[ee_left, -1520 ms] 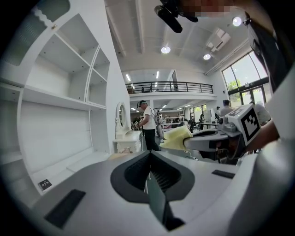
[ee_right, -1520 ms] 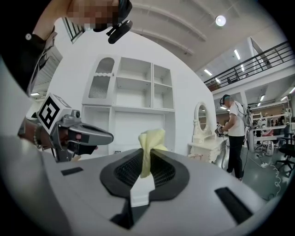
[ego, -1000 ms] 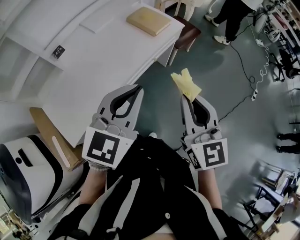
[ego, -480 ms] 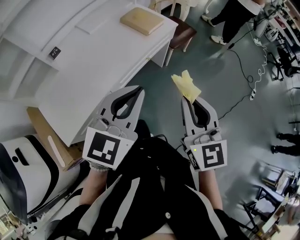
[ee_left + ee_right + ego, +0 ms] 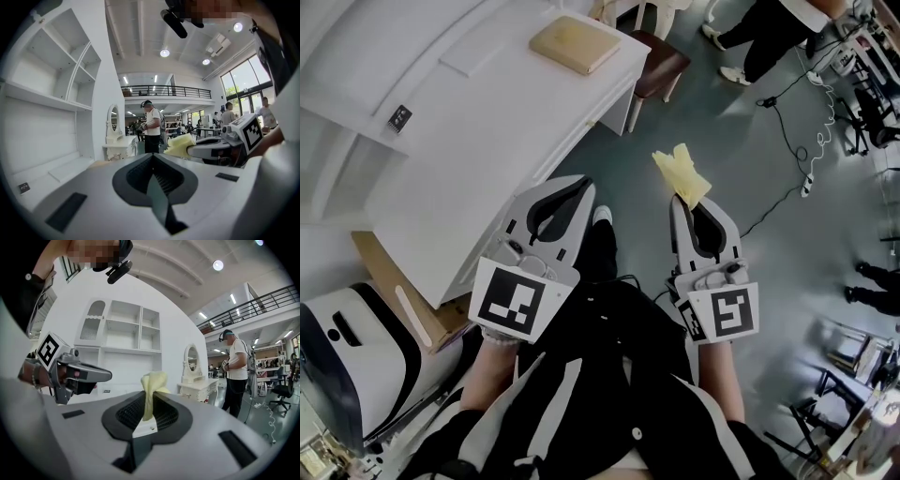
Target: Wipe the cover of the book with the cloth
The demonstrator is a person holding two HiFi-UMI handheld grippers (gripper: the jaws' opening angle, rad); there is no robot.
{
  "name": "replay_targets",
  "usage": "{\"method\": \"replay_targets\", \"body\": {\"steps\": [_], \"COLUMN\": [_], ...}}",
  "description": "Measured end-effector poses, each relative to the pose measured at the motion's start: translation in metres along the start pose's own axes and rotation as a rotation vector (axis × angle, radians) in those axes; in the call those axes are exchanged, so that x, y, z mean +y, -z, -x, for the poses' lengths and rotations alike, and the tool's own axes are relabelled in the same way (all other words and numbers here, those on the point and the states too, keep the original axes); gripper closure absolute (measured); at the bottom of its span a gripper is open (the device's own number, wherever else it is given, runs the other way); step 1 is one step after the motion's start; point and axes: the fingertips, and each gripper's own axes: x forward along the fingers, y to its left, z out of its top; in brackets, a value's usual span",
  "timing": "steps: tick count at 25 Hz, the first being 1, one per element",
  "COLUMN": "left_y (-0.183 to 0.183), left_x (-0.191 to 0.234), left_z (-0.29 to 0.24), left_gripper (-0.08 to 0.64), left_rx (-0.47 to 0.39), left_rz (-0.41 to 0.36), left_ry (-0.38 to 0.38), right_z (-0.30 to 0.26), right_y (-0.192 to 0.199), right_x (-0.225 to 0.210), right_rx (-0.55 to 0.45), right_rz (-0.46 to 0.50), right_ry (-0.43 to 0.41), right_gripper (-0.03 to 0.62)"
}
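Up on the left, the tan book [image 5: 575, 44] is laid flat on the white counter [image 5: 469, 141], near its corner. Lower down, the left gripper [image 5: 575, 185] is held with its jaws pressed together on nothing. Beside it, the yellow cloth [image 5: 682, 172] is pinched by the right gripper [image 5: 684, 201], well apart from the book.

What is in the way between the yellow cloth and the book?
Nothing that shows. The right gripper holds the cloth in the air, off to the side of the desk. The book lies alone at the desk's corner, with bare top around it.
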Motion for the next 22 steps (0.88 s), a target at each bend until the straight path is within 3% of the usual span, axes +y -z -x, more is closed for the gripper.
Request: {"method": "replay_targets", "body": {"steps": [11,22], "left_y": [-0.023,-0.056], "left_x": [0.057,0.126], "left_z": [-0.102,-0.204], "left_gripper": [0.561,0.561], "left_rx": [-0.003,-0.026], "left_rz": [-0.003,-0.005], "left_ry": [0.037,0.035], "right_z": [-0.091,-0.190], "right_y": [-0.008,-0.034], "right_x": [-0.065,-0.134], "right_rx": [-0.005,0.001], "right_rz": [-0.058,-0.009], "right_ry": [-0.003,-0.016], "right_gripper": [0.554,0.554]}}
